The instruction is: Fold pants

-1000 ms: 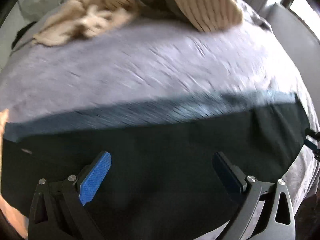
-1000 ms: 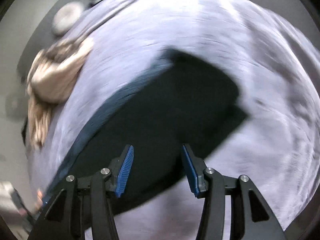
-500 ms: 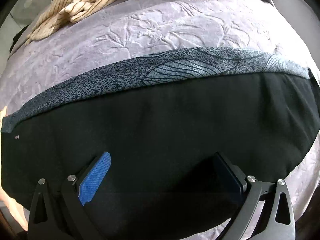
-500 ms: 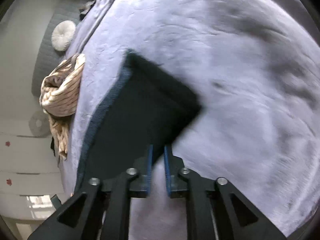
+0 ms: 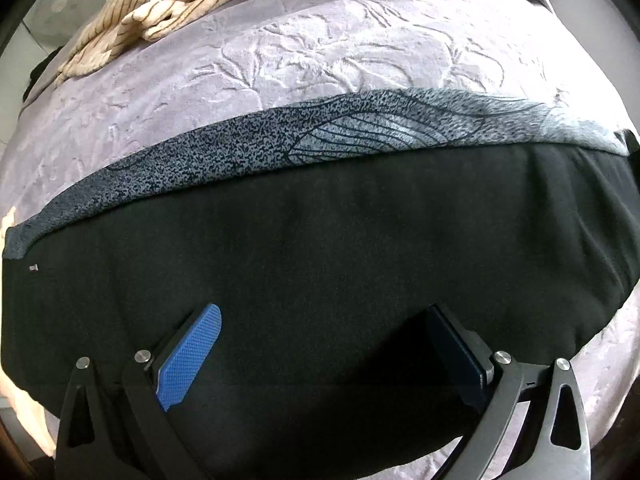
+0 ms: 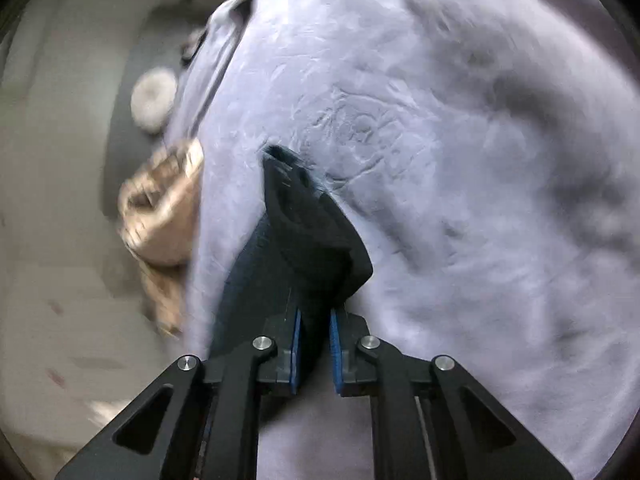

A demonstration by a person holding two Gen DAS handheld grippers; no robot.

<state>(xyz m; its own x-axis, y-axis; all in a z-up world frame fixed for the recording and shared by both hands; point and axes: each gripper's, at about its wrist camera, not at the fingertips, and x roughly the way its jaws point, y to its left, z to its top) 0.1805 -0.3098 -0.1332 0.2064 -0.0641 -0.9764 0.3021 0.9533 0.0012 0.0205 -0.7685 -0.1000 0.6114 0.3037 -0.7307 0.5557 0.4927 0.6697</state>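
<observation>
The black pants (image 5: pixel 320 260) lie flat across a lilac bedspread (image 5: pixel 320 60), with a blue-grey patterned band (image 5: pixel 320 140) along their far edge. My left gripper (image 5: pixel 324 344) is open, low over the pants' near part, holding nothing. My right gripper (image 6: pixel 314 340) is shut on one end of the pants (image 6: pixel 308 224) and holds that end lifted off the bedspread (image 6: pixel 480 160), so the cloth stands up in a dark fold in front of the pads.
A crumpled cream striped garment (image 5: pixel 192 4) lies at the far side of the bed; it also shows blurred in the right wrist view (image 6: pixel 164 208). A round white cushion (image 6: pixel 154 98) sits beyond the bed's edge.
My right gripper closed on the end of the pants and raised it, swinging that end up and over. The left gripper stayed open over the pants, nearly still.
</observation>
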